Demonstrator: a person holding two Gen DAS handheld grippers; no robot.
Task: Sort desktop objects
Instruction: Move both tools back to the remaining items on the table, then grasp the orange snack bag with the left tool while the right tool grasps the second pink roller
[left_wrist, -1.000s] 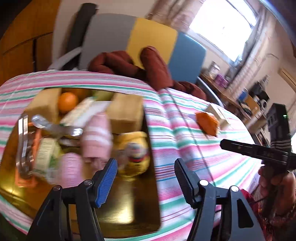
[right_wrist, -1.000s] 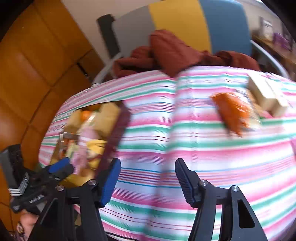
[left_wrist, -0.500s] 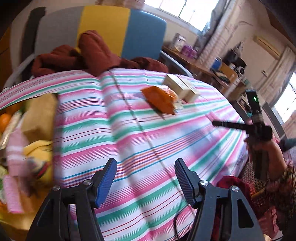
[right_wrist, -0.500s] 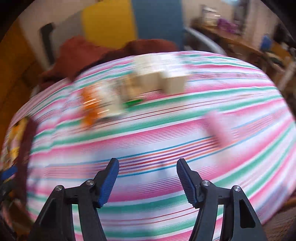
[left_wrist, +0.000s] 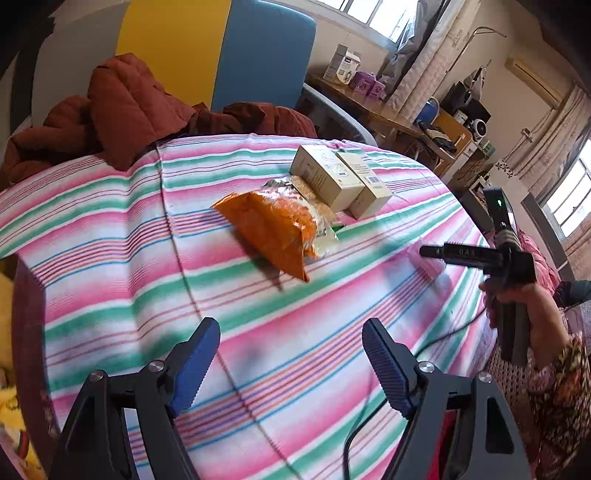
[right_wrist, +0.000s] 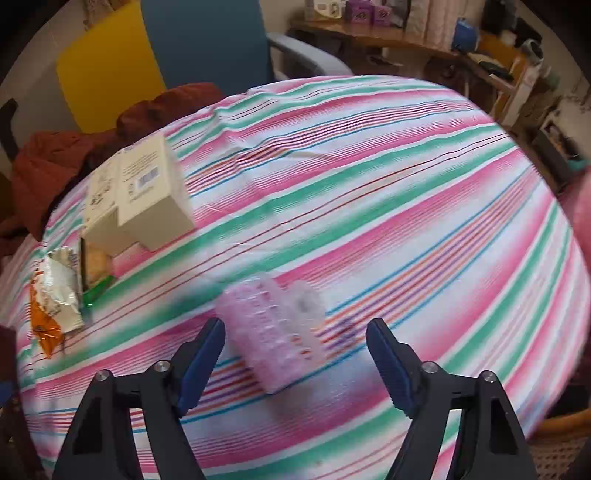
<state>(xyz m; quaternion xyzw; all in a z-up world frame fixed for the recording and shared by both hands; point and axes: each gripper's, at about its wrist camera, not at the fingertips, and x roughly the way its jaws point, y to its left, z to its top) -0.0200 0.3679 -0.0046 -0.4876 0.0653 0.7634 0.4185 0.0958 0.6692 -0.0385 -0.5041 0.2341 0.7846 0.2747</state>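
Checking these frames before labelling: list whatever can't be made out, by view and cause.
- Pink ridged item, right wrist view: motion blur; what it is stays unclear.
- Same item, left wrist view: mostly hidden behind the right gripper.
- Print on the cream boxes: too small.
- Packet under the orange bag: largely covered.
- Yellow things at left edge: cut off.

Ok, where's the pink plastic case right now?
In the right wrist view, the pink plastic case lies on the striped tablecloth just ahead of the opening right hand-held gripper, to the right of the cream boxes.
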